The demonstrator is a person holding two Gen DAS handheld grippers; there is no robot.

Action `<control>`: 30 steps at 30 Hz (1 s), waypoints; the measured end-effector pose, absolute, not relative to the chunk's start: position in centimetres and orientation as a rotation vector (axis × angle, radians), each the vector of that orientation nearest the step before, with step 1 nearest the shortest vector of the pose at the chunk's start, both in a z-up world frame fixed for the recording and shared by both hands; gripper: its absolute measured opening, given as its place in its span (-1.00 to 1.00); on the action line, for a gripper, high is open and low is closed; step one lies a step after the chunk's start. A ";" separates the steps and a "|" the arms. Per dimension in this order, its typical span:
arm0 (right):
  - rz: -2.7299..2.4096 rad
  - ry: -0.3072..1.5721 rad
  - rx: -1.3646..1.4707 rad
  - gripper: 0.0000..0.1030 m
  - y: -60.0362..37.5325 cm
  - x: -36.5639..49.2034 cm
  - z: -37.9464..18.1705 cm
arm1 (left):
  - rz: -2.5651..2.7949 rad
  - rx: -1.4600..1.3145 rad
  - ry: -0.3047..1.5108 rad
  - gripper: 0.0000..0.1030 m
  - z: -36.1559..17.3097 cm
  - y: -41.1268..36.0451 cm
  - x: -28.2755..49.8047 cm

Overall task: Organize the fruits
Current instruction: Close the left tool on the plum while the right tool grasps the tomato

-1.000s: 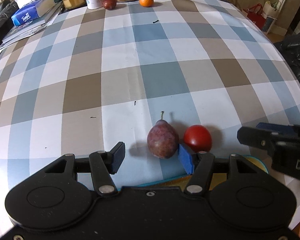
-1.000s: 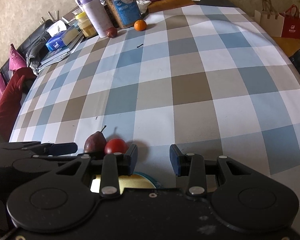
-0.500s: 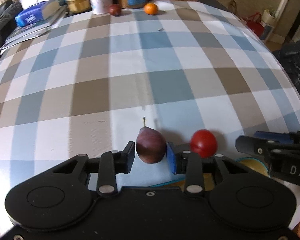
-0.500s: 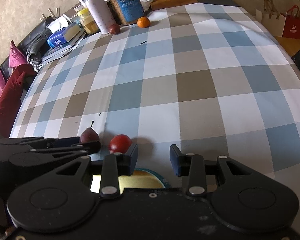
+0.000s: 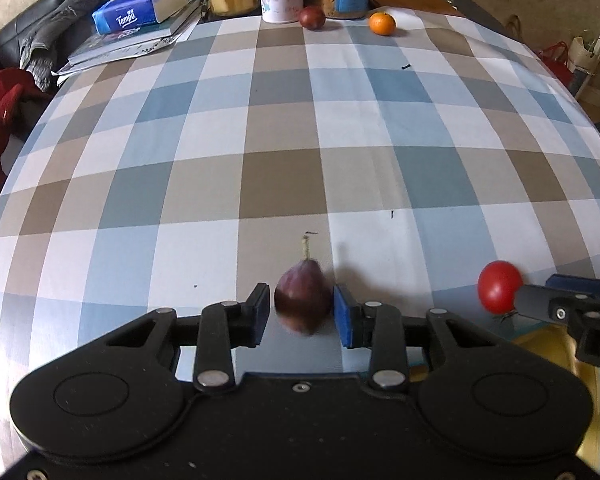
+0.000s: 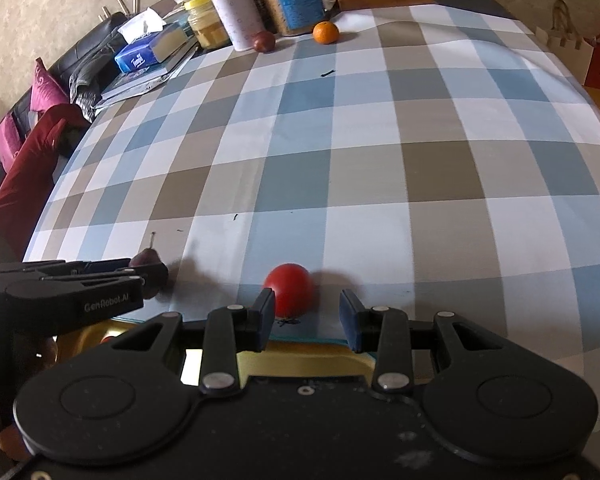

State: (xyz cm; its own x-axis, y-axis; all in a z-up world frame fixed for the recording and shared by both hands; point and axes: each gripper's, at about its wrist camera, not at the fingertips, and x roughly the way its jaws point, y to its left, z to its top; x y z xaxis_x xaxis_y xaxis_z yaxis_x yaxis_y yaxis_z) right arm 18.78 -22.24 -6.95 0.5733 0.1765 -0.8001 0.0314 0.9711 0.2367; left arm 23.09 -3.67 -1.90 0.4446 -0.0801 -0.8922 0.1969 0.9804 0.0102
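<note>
left tool [image 5: 302, 312]: clamped on dark-red pear [image 5: 303, 303], stem pointing away, long axis along tool | right tool [image 6: 306, 316]: part-open, empty; red tomato [image 6: 290, 290] just ahead on checked bench [image 6: 380, 160], against its left pad, off-centre left | yellow plate [image 6: 300, 360] under tools | pear matte, tapered; tomato glossy, round

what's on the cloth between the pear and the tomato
Nothing: in the left wrist view only bare checked cloth separates the pear from the tomato. The left gripper's blue pad is the only thing beside the pear there.
</note>
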 end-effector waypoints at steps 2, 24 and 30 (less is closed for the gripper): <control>0.090 0.966 0.232 -0.25 -21.9 19.1 -7.2 | -0.176 0.116 1.098 -0.13 -2.0 -3.6 23.1; 0.064 0.992 0.157 -0.28 -19.4 21.4 -8.9 | -0.211 0.105 1.111 0.11 -3.2 -3.7 23.6; 0.047 0.958 0.049 -0.30 -18.0 20.6 -9.2 | -0.214 0.121 1.097 0.17 -3.3 -4.1 23.3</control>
State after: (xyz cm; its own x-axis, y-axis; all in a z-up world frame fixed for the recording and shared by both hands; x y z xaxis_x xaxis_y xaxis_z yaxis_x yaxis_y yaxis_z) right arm 20.60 -18.01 -9.21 0.5744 0.0615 -0.8163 -0.0182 0.9979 0.0625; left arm 23.34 -4.05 -3.32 0.4386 -0.1124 -0.8916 0.2314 0.9728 -0.0089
